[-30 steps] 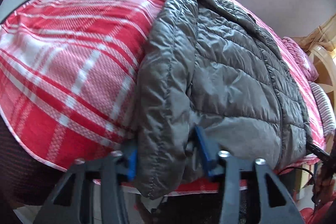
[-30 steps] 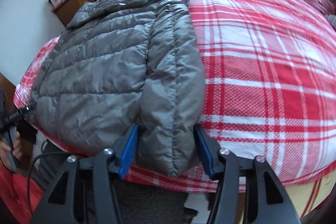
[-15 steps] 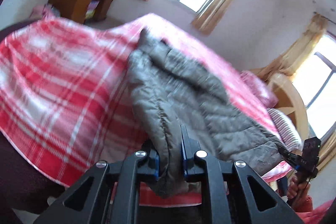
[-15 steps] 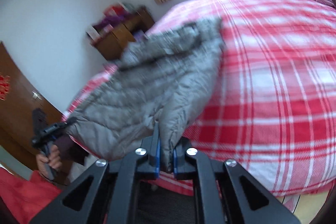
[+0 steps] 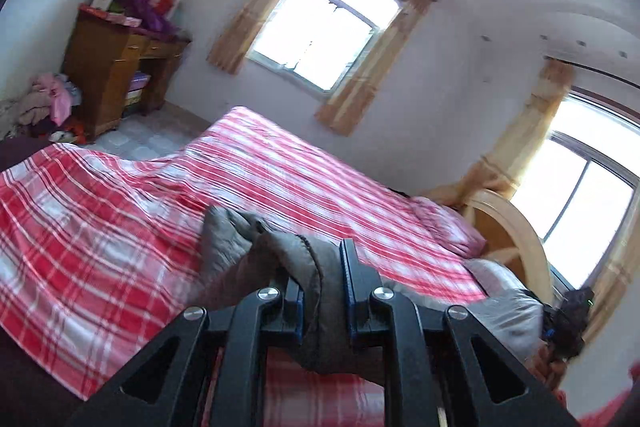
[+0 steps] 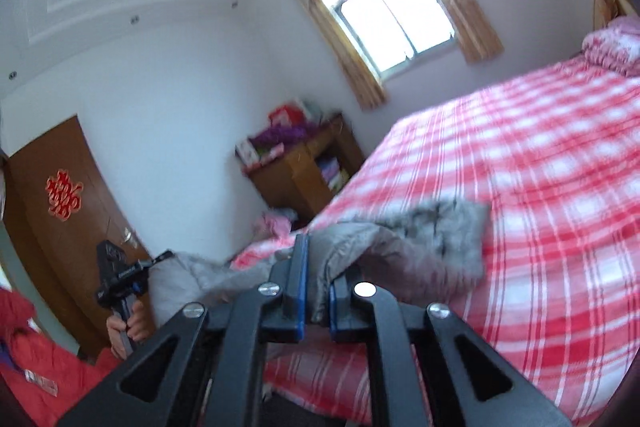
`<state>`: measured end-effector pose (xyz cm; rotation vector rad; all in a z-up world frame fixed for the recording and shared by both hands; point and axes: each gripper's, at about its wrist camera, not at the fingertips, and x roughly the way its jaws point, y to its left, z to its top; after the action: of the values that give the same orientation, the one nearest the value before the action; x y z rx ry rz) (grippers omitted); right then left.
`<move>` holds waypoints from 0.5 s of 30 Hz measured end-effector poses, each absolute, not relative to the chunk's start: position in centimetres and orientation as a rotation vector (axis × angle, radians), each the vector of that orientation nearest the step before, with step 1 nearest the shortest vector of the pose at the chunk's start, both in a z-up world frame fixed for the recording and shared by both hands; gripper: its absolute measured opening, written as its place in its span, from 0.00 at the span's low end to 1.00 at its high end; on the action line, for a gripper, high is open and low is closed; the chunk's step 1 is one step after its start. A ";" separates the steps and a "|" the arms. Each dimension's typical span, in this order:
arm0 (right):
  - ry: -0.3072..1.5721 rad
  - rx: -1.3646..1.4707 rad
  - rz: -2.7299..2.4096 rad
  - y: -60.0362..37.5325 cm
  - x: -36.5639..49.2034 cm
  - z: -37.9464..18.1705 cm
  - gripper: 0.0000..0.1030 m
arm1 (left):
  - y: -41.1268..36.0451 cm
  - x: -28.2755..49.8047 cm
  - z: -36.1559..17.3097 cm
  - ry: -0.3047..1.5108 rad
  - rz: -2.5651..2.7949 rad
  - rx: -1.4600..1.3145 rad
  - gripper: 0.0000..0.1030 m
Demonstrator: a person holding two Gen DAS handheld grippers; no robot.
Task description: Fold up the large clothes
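1. through my left wrist camera, my left gripper (image 5: 322, 289) is clamped on a fold of the grey jacket (image 5: 256, 239). the cloth is bunched between the blue pads (image 5: 347, 287) and rises in a hump just ahead of the jaws, above the red checked bedspread (image 5: 100, 227). more of the jacket trails off to the right, low in the picture, toward my other gripper (image 5: 570, 323) (small and dark at the edge, i can't read its jaws from here). beyond the bed i see a wooden desk (image 5: 108, 67), a curtained window (image 5: 316, 39) and a pink pillow (image 5: 448, 227) by the curved headboard (image 5: 520, 235).

2. through my right wrist camera, my right gripper (image 6: 318, 291) is pinched tight on another edge of the jacket (image 6: 440, 231). the grey cloth runs forward and right from the pads, blurred, lifted over the bedspread (image 6: 560, 167). to the left the jacket sags away toward the left gripper (image 6: 124, 275), with a hand (image 6: 128, 325) on its grip and a red sleeve (image 6: 44, 367) below. a brown door (image 6: 52, 227) stands behind it.
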<state>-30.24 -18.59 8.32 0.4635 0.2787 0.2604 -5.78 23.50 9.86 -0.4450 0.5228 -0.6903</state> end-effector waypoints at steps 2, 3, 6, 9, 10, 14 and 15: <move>0.262 0.448 0.228 -19.3 -28.2 9.1 0.10 | 22.2 -2.1 9.9 0.554 -0.635 -0.451 0.14; 0.262 0.439 0.211 -19.6 -26.9 9.5 0.10 | 21.6 -0.6 9.7 0.572 -0.607 -0.450 0.14; 0.285 0.450 0.156 -21.2 -21.4 9.6 0.10 | 19.2 5.4 8.0 0.646 -0.499 -0.429 0.14; 0.325 0.454 0.072 -22.7 -14.4 8.2 0.10 | 16.4 11.1 5.0 0.731 -0.400 -0.396 0.14; 0.344 0.464 0.044 -23.3 -11.9 7.3 0.10 | 15.5 12.9 3.9 0.753 -0.368 -0.382 0.14; 0.410 0.481 -0.075 -25.6 -4.7 3.6 0.10 | 12.0 18.2 -0.2 0.818 -0.276 -0.299 0.14; 0.433 0.465 -0.112 -25.9 -3.1 2.4 0.10 | 11.5 19.0 -1.0 0.834 -0.262 -0.284 0.14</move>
<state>-3.12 -25.90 2.39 0.4651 0.4331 -0.1116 18.98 11.46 -1.00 -0.2836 0.8337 -0.2620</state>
